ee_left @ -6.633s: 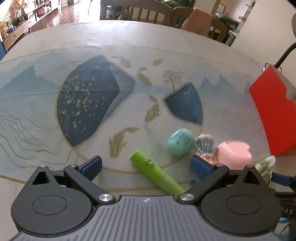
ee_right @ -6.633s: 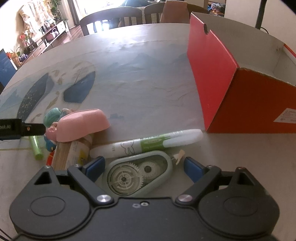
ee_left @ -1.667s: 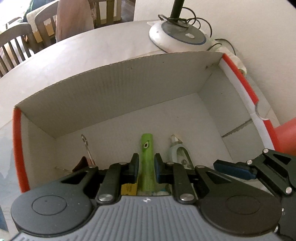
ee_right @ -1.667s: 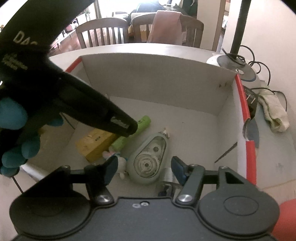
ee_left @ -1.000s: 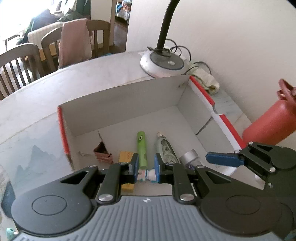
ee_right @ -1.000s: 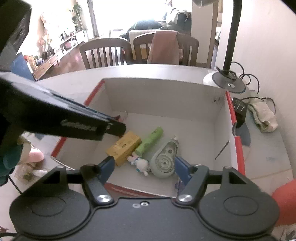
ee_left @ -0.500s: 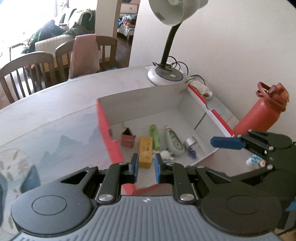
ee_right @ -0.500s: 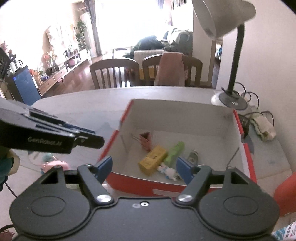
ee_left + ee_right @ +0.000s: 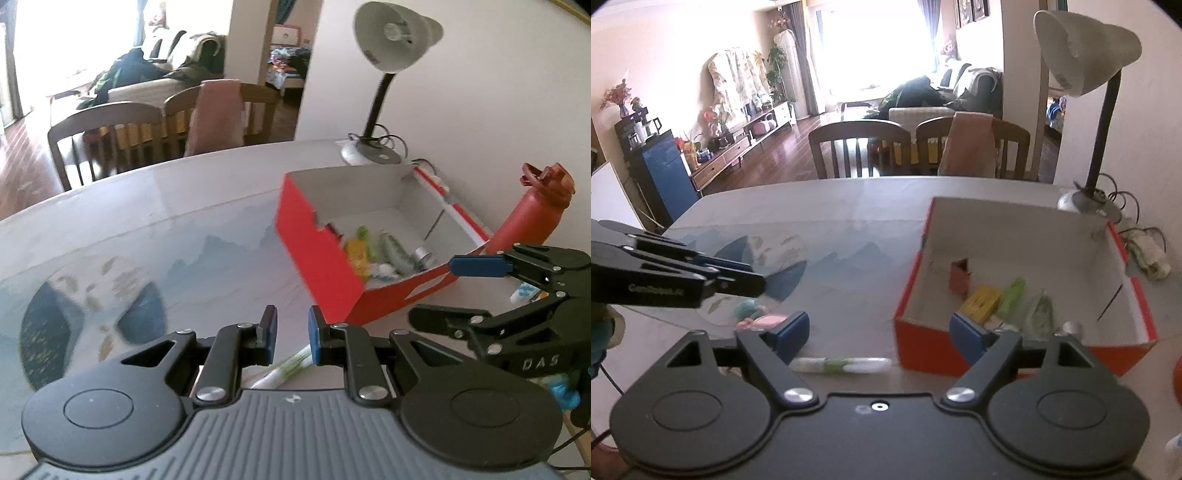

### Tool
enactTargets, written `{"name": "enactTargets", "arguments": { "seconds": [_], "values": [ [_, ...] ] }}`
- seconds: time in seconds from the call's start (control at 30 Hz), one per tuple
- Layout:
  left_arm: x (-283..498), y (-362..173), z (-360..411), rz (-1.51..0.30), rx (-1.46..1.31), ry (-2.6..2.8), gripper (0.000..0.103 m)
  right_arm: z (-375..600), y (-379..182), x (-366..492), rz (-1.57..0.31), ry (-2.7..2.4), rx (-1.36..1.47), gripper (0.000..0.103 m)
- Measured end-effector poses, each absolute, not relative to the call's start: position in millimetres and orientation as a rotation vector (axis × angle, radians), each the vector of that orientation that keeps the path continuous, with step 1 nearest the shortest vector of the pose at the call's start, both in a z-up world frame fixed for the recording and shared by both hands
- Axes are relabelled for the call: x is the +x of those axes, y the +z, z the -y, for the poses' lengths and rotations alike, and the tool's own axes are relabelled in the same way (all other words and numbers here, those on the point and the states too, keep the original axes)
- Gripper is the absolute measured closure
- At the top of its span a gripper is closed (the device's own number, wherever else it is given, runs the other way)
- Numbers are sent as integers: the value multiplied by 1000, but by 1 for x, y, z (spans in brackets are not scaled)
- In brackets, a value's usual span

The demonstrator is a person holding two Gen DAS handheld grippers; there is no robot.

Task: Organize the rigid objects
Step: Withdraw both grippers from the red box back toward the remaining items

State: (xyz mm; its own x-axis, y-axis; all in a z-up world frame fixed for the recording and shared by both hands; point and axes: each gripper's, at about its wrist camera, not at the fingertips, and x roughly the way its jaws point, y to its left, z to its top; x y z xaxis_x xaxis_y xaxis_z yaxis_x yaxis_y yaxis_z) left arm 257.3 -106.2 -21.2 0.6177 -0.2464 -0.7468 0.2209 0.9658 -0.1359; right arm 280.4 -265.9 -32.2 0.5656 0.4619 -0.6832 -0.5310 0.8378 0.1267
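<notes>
Right wrist view: right hand-held gripper (image 9: pixel 877 334) empty, jaws opening over pen (image 9: pixel 842 365) on tabletop (image 9: pixel 849 258) — likely next pick. Left hand-held gripper (image 9: pixel 291 334) clenched, empty. Box (image 9: pixel 964 354) beside pen — holds sorted items.

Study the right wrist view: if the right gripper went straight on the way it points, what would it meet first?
Probably the white and green pen lying on the table between the opening, empty jaws of the right gripper; the red box sits just right of that line, though depth is uncertain.
</notes>
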Motion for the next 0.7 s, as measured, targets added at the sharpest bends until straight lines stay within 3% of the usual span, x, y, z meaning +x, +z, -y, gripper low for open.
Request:
{"name": "enactTargets", "arguments": {
  "seconds": [0.7],
  "values": [
    [202, -85, 7, -944, -135, -145, 74, 203, -80, 236, -878, 620, -105, 15]
  ]
}}
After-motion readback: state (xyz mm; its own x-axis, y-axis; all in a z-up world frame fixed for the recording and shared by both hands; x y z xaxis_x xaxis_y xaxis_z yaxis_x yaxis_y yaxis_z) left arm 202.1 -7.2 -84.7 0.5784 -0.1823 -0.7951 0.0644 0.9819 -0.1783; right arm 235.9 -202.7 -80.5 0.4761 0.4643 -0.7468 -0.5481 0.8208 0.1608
